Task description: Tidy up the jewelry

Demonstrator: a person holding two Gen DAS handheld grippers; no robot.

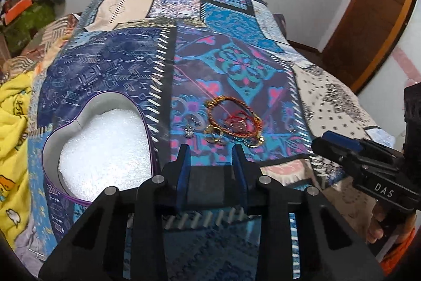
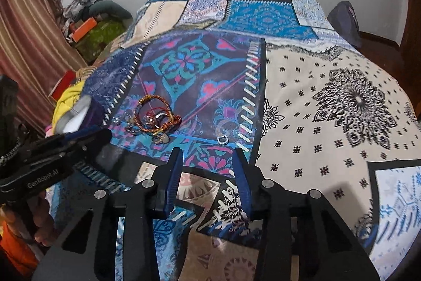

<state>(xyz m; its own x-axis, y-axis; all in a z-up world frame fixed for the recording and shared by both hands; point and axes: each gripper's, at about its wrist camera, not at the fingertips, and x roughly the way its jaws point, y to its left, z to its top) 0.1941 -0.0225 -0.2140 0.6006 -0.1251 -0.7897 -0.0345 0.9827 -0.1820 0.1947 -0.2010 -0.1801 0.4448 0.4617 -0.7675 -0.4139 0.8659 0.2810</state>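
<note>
A pile of jewelry [image 1: 232, 123] lies on the patterned bedspread: braided orange bangles, a red thread band, gold rings and small silver pieces. It also shows in the right wrist view [image 2: 155, 117]. A lone silver ring [image 2: 223, 139] lies apart to its right. A heart-shaped box [image 1: 102, 149] with white foam lining stands open left of the pile. My left gripper [image 1: 211, 152] is open and empty, just short of the pile. My right gripper [image 2: 208, 154] is open and empty, near the lone ring; it shows at the right of the left wrist view [image 1: 339, 142].
The bedspread [image 2: 329, 109] covers a bed. A yellow blanket [image 1: 13, 128] lies at the bed's left edge. Clutter and an orange box [image 2: 84, 29] sit on the floor at far left. A wooden door [image 1: 368, 17] stands at the right.
</note>
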